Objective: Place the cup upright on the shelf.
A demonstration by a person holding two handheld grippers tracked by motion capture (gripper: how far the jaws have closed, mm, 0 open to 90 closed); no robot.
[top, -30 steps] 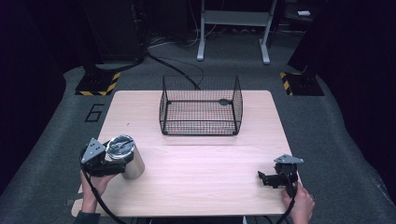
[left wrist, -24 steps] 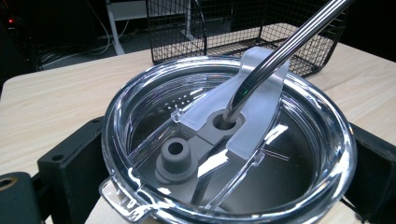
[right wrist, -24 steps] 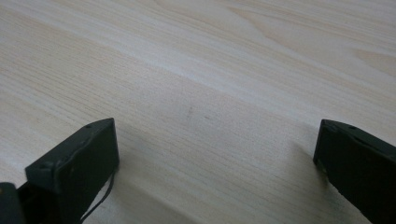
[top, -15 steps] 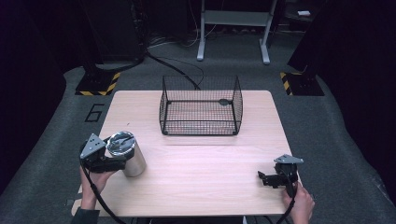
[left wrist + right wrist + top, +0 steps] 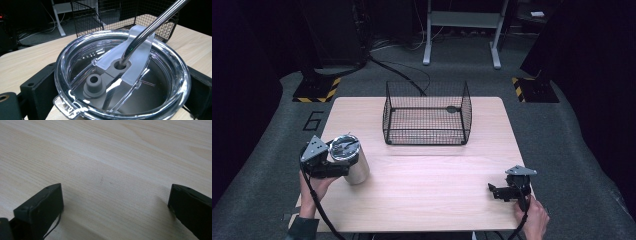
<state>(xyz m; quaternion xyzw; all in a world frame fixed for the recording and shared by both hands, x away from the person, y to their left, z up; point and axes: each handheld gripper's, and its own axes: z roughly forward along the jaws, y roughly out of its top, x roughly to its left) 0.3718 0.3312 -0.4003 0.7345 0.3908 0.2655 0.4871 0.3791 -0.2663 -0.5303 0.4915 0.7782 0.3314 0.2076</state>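
Note:
A stainless steel tumbler (image 5: 354,167) with a clear lid (image 5: 120,82) and a metal straw (image 5: 150,25) stands slightly tilted near the table's left front. My left gripper (image 5: 343,161) is shut on it just below the lid, one black jaw on each side. The person's left hand holds that gripper from below. At the right front of the table my right gripper (image 5: 495,191) rests low and points left. Its jaws are open and wide apart, with only bare wood between them (image 5: 115,192).
A black wire basket (image 5: 427,134) stands at the middle back of the light wooden table (image 5: 432,185), and its mesh (image 5: 115,12) shows just behind the tumbler. Dark floor, cables and striped stand bases surround the table.
The left gripper and the tumbler have shifted a little forward and to the right. The right gripper has stayed put.

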